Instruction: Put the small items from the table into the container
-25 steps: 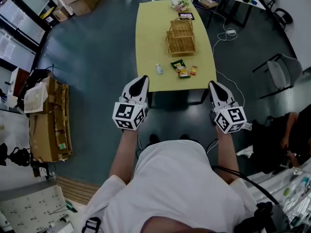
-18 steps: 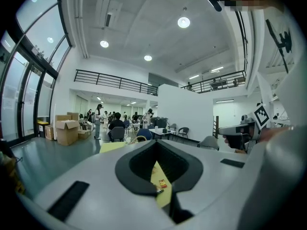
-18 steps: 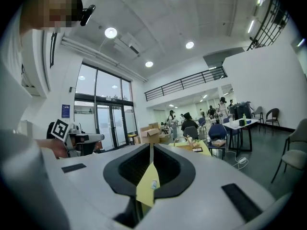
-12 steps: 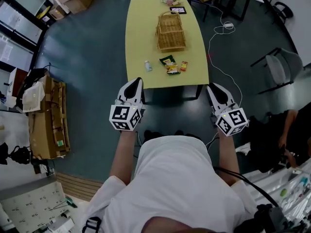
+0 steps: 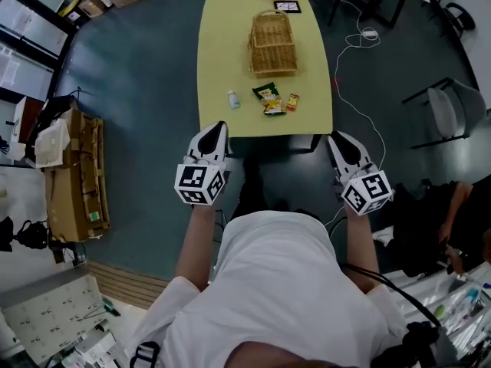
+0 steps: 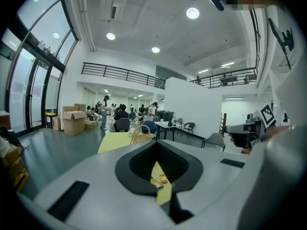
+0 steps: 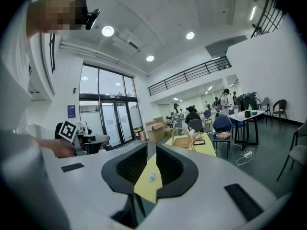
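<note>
Covering most of the head view, the dark floor (image 5: 138, 90) carries a long yellow table (image 5: 230, 44) that runs away from the person (image 5: 284, 297). The person, in a white shirt, stands off the near end of the table. A stack of cardboard (image 5: 77, 175) lies on the floor well to the left.

A wicker basket (image 5: 273, 44) stands on the middle of the table, its handle upright. All the small items lie on the table between the basket and the near edge; none is in the basket.

The left gripper (image 5: 219, 126) and the right gripper (image 5: 335, 136) hang side by side over the floor, short of the near table edge and pointing toward it.
- Left gripper: fingers (image 6: 139, 166) closed together, nothing between them.
- Right gripper: fingers (image 7: 127, 166) opening, a narrow gap between them, nothing held; only the distant table shows through the gap.

Small items, in order of size:
1. A green and yellow snack bag (image 5: 268, 98), near the basket's front.
2. A red packet (image 5: 292, 102), just right of the snack bag.
3. A small pale bottle (image 5: 233, 99), apart to the left.
</note>
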{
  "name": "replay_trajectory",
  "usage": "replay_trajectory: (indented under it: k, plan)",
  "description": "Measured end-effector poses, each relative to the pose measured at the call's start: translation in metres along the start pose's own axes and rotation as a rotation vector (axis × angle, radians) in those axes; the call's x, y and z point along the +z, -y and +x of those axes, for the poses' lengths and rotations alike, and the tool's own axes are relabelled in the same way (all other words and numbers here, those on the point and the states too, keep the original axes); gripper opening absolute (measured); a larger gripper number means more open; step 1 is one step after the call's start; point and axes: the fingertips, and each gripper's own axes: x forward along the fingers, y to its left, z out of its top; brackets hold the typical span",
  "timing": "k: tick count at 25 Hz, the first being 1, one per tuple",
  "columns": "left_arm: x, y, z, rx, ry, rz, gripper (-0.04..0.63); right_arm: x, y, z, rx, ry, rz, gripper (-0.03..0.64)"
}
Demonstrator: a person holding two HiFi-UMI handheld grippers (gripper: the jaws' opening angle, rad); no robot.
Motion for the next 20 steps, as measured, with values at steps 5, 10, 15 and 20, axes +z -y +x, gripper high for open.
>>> replay_trajectory:
  k: [5,10,15,20]
  plan:
    - [-0.003,-0.038,0.046,0.009,-0.014,0.018,0.008,0.009,0.021,0.043,-0.017,0.0,-0.014,0.051]
    - [-0.006,-0.081,0.103,-0.012,-0.042,0.021,0.008,0.017,0.044,0.097,-0.054,-0.028,-0.02,0.051]
    - [0.007,-0.131,0.155,-0.044,-0.03,0.024,0.008,0.035,0.059,0.154,-0.095,-0.021,-0.009,0.051]
    - [0.008,-0.173,0.194,-0.063,-0.039,0.036,0.008,0.049,0.067,0.197,-0.131,-0.003,0.005,0.051]
